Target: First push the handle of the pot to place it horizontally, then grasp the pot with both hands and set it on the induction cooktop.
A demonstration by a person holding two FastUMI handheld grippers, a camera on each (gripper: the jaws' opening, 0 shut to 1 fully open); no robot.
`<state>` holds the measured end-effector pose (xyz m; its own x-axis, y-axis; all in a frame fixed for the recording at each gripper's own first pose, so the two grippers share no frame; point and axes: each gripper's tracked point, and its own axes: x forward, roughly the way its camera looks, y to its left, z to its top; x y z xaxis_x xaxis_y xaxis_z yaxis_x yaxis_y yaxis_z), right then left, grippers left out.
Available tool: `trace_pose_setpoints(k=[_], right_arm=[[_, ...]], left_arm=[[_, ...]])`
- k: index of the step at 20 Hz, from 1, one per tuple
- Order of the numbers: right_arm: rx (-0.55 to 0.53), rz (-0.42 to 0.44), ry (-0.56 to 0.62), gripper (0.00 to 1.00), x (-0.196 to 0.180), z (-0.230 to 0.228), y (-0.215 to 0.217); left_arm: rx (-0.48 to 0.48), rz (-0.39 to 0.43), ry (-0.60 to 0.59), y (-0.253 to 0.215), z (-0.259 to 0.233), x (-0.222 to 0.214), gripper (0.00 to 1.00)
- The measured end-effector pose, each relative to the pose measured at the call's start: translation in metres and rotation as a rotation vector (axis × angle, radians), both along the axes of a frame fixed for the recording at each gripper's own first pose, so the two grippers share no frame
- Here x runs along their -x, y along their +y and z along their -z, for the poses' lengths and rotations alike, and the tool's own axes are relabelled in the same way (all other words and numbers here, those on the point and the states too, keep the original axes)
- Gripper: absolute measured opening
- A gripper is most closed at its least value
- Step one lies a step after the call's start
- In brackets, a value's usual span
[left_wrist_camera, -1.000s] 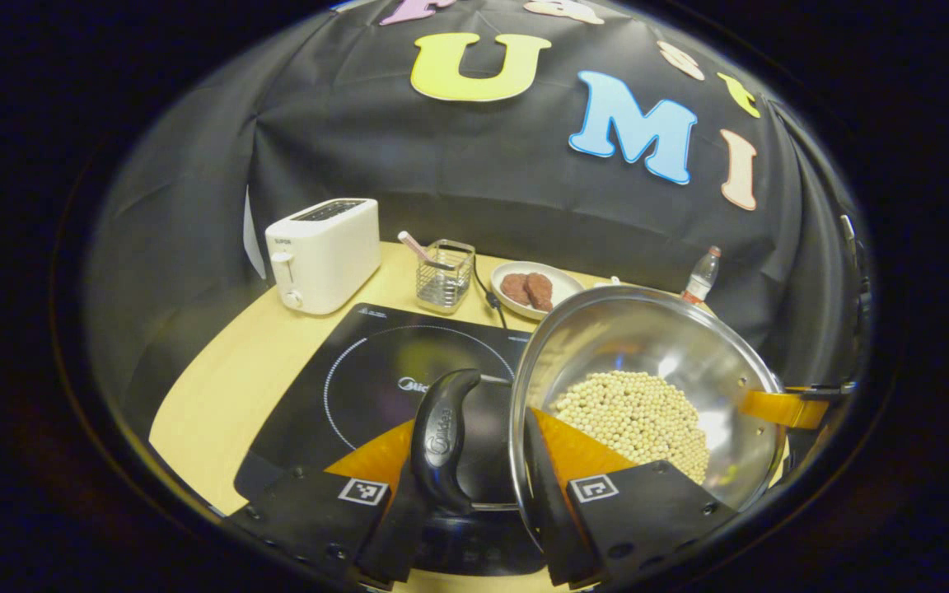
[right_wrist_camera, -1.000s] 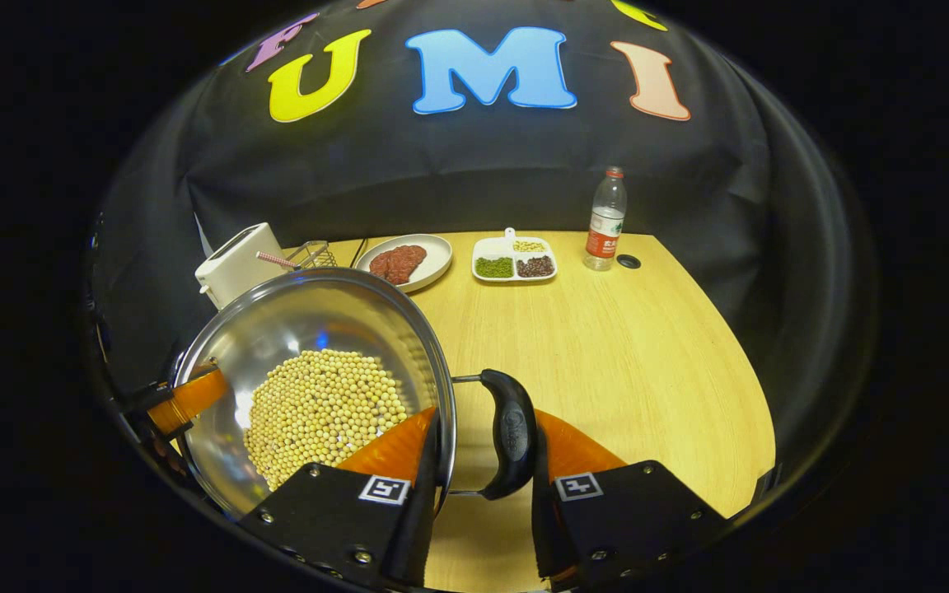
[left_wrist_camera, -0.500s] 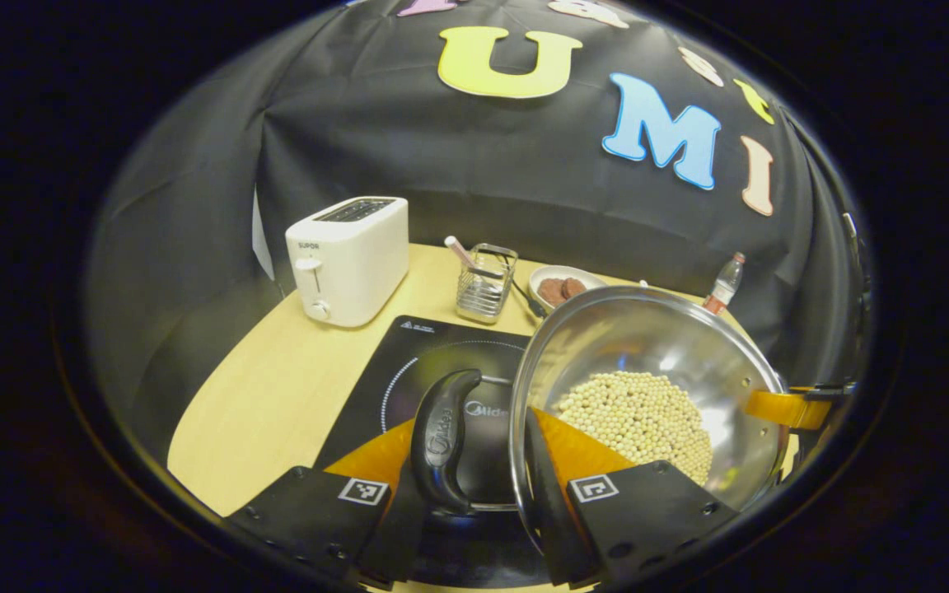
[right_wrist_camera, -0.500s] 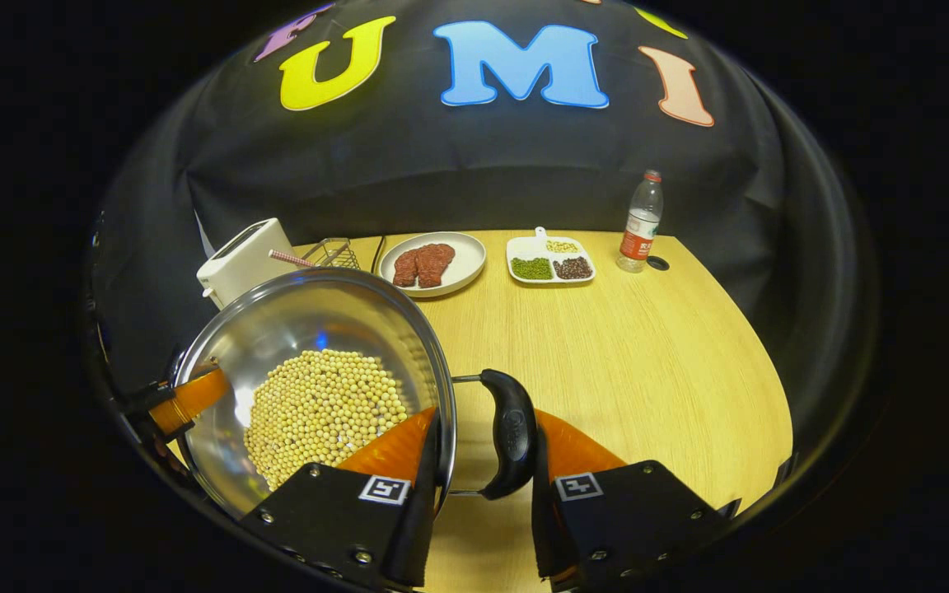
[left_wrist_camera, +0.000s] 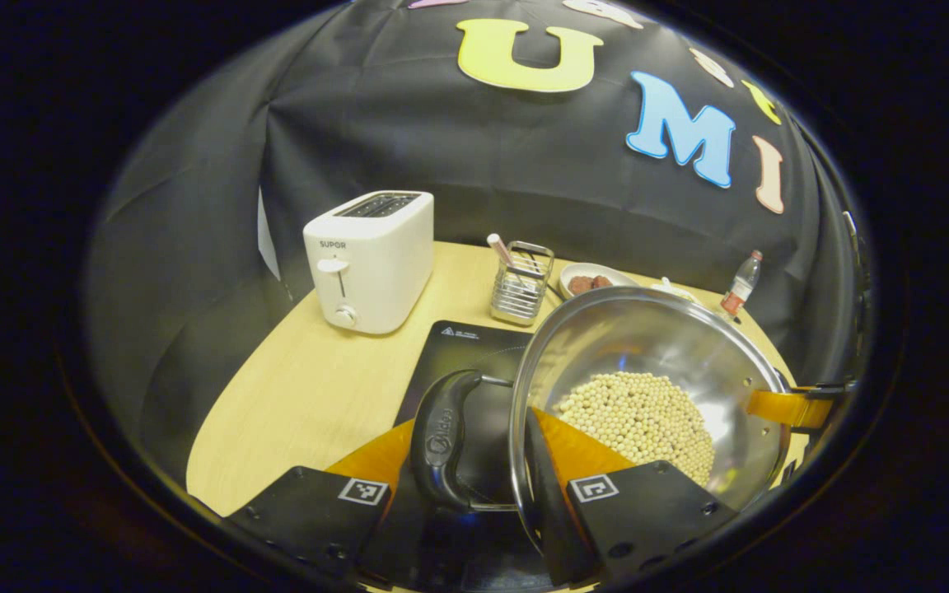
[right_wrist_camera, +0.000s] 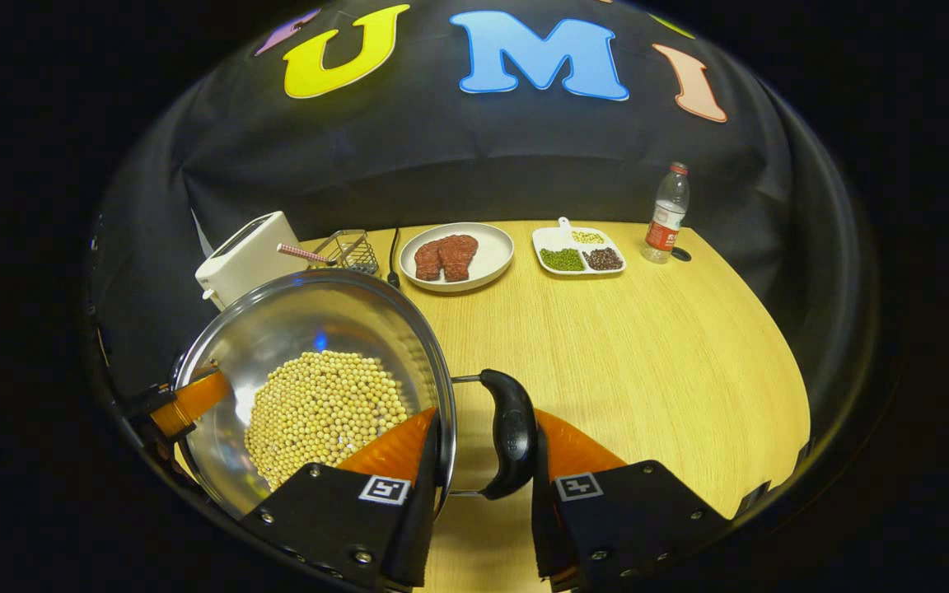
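Note:
A steel pot (left_wrist_camera: 647,346) holding soybeans (left_wrist_camera: 639,416) hangs between my two grippers, above the table. My left gripper (left_wrist_camera: 474,449) is shut on the pot's black left handle (left_wrist_camera: 440,428) and rim, with one finger inside the pot. The black induction cooktop (left_wrist_camera: 462,346) lies directly under that handle and runs beneath the pot. In the right gripper view the same pot (right_wrist_camera: 318,317) sits at lower left. There my right gripper (right_wrist_camera: 479,449) is shut on the right handle (right_wrist_camera: 511,432) and rim. The left gripper (right_wrist_camera: 186,403) shows at the pot's far rim.
A white toaster (left_wrist_camera: 371,259) and a wire basket (left_wrist_camera: 520,288) stand behind the cooktop. Farther along the back are a plate of meat (right_wrist_camera: 456,255), a divided dish of beans (right_wrist_camera: 580,251) and a water bottle (right_wrist_camera: 666,214). Bare wooden table (right_wrist_camera: 647,354) spreads to the right.
Both grippers have carried the pot leftward over the cooktop. The toaster and basket have drawn nearer in the left gripper view. Both grips are unchanged.

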<state>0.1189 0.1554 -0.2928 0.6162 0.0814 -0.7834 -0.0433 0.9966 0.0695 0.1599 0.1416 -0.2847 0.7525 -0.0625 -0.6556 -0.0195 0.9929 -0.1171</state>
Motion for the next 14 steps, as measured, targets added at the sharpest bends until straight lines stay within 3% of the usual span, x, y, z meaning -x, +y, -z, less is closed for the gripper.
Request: trace_pose_setpoints(k=[3,4,7,13,14], right_arm=[[-0.002,0.007,0.010,0.49,-0.004,0.006,0.013],[-0.002,0.010,0.013,0.49,-0.006,0.008,0.016],[0.001,0.020,0.024,0.49,-0.009,0.012,0.026],[0.007,0.033,0.046,0.49,-0.012,0.025,0.045],[0.008,0.035,0.049,0.49,-0.013,0.026,0.048]], left_arm=[[-0.006,0.006,0.006,0.008,0.005,-0.008,0.63],[-0.006,0.007,0.010,0.012,0.009,-0.012,0.66],[-0.007,0.012,0.020,0.024,0.015,-0.019,0.63],[-0.008,0.015,0.040,0.042,0.029,-0.026,0.66],[-0.007,0.015,0.043,0.045,0.030,-0.027,0.63]])
